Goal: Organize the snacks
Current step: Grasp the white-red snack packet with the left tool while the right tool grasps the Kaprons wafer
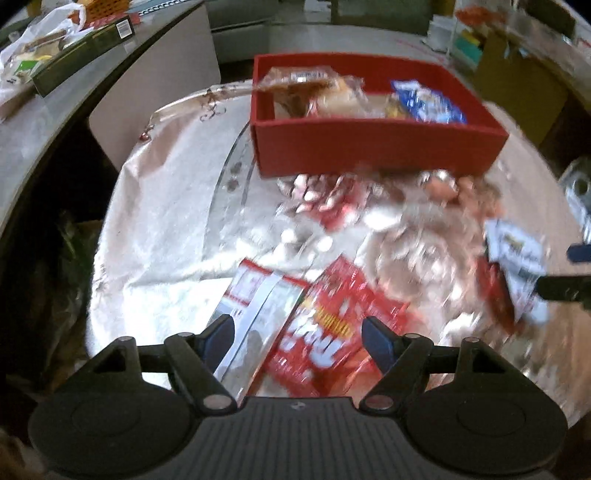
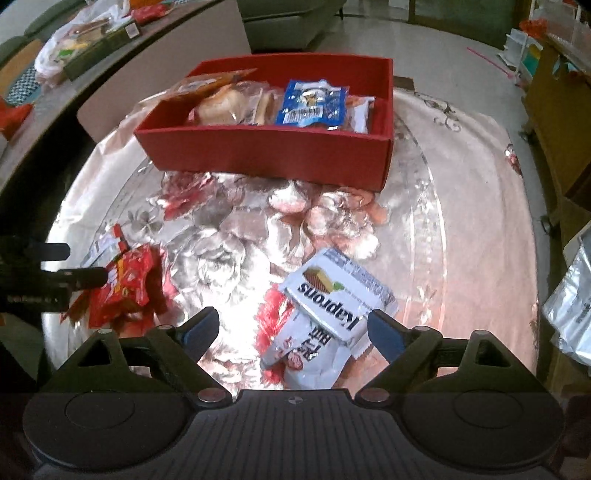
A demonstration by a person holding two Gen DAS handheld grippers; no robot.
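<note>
box [image 2: 266, 155] behind | wafer packet [image 2: 332, 291] front-right | chip packet [image 2: 125, 284] front-left

A home living or dining room.

A round table [image 2: 461, 206] with a floral cloth under clear plastic carries a red box [image 2: 273, 162] of snacks. Beyond the table stands a green sofa [image 2: 291, 22] on a pale tiled floor; to the table's left, a counter [image 1: 48, 118] holds a shopping bag [image 1: 40, 40].

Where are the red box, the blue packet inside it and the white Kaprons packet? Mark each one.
red box [image 2: 273, 155]: right wrist view, on its front wall.
blue packet [image 2: 314, 103]: right wrist view, on its middle.
white Kaprons packet [image 2: 332, 291]: right wrist view, on its printed face.
</note>
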